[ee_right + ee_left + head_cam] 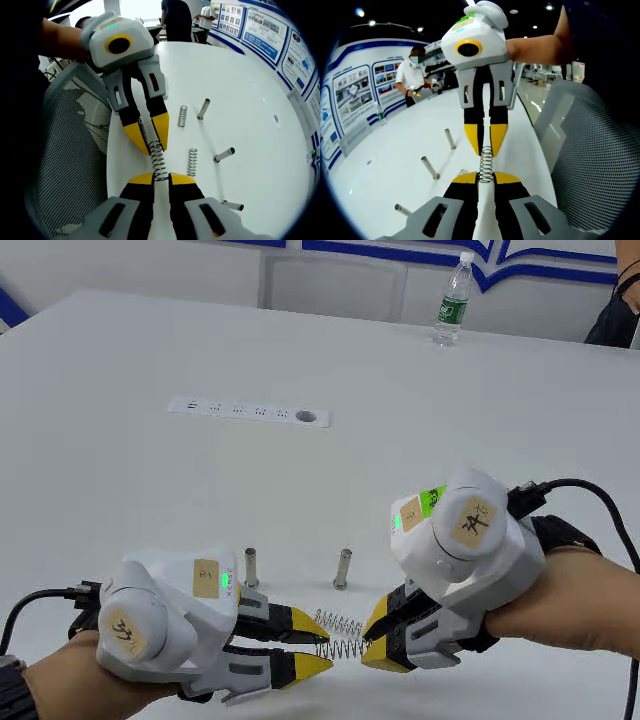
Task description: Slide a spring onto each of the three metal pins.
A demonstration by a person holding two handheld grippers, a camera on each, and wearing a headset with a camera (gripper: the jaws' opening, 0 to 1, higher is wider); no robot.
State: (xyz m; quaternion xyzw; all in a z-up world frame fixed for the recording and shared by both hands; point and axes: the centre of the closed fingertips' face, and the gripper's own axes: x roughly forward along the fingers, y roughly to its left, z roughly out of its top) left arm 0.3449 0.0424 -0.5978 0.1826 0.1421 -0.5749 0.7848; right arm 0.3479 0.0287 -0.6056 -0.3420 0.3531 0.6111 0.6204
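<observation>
Left gripper [486, 178] is clamping its yellow-tipped jaws on the near end of a spring [485, 164], the tips drawn in with only the coil between them. Facing it tip to tip, the right gripper [486, 149] is pinching the other end of the same spring, so the coil is spanning the short gap between the two pairs of tips over the white table [120, 460]; whether it is touching the tabletop is not clear. Off to the right of the right gripper's jaws, three metal pins are standing upright and bare: the near pin [232, 205] level with the jaw bases, the middle pin [224, 154] level with the held coil, and the far pin [203, 108] out alongside the left gripper's jaws. Between the held spring and those pins, one loose spring [192, 161] is lying flat near the middle pin, and a second loose spring [182, 116] is lying just beside the far pin. To the left of the right gripper's jaws, a grey mesh chair [70, 145] is sitting at the table edge. Well beyond both sets of tips, a white socket strip [250, 410] is lying flat on the table, and a water bottle [455, 298] is standing near the far edge.
</observation>
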